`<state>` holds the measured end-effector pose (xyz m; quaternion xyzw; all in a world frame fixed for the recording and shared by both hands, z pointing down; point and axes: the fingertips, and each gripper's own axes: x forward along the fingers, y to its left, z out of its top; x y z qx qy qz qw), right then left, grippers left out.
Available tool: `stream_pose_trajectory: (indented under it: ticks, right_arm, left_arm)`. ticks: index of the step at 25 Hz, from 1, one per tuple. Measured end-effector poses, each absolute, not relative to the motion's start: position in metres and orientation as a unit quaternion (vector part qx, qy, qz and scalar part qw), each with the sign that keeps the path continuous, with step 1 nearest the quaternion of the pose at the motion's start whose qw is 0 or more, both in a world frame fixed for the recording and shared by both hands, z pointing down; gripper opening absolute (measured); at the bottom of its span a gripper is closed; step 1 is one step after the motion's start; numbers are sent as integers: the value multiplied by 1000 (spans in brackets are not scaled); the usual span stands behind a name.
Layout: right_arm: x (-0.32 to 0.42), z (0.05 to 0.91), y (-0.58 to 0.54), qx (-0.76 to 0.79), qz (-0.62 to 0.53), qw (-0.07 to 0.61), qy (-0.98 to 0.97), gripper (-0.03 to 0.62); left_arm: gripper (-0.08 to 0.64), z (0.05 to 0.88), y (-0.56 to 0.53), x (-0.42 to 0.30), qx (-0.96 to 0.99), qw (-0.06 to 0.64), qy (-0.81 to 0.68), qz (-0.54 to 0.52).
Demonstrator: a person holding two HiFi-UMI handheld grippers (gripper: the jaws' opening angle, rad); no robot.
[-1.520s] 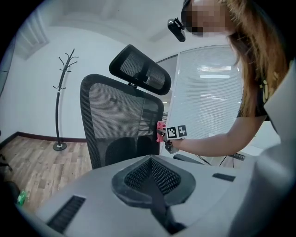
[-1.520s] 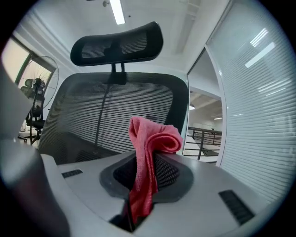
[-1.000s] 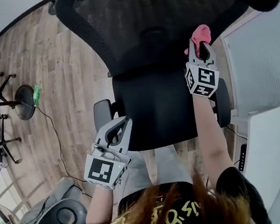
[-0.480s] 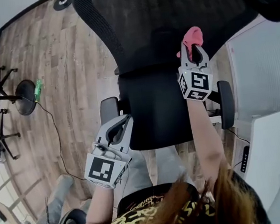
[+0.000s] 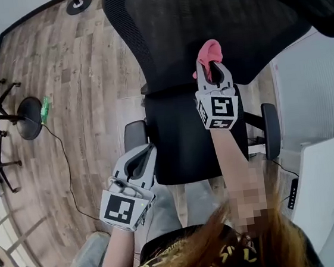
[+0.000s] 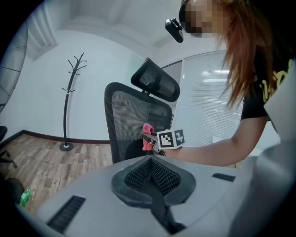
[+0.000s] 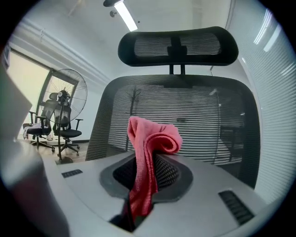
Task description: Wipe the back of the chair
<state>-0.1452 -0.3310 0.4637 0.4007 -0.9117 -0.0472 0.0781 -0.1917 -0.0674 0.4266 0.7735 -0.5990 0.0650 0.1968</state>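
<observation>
While the right gripper (image 5: 211, 66) pinches a pink cloth (image 5: 210, 51) tight between its jaws, the chair's mesh back (image 5: 160, 23) stands close in front of it. The left gripper (image 5: 147, 151) hangs lower, beside the seat (image 5: 179, 134), its jaws closed on nothing.

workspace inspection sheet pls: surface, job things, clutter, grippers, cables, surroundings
surface: wood floor; no tabletop in use
job's things: mesh chair back; pink cloth held up in front of it, contact unclear
clutter: green item on the floor by the fan base
grippers: left gripper fingers together, empty, low beside the seat; right gripper shut on cloth
cables: black cable trailing across the floor
surroundings: coat stand, fan, white desk
</observation>
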Motion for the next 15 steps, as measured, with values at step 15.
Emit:
stream_pose_trajectory:
  ticks: [15]
  right_arm:
    - [-217, 468, -289, 366, -29, 69, -928, 61]
  left_arm:
    - [-6, 425, -44, -234, 758, 187, -621, 60]
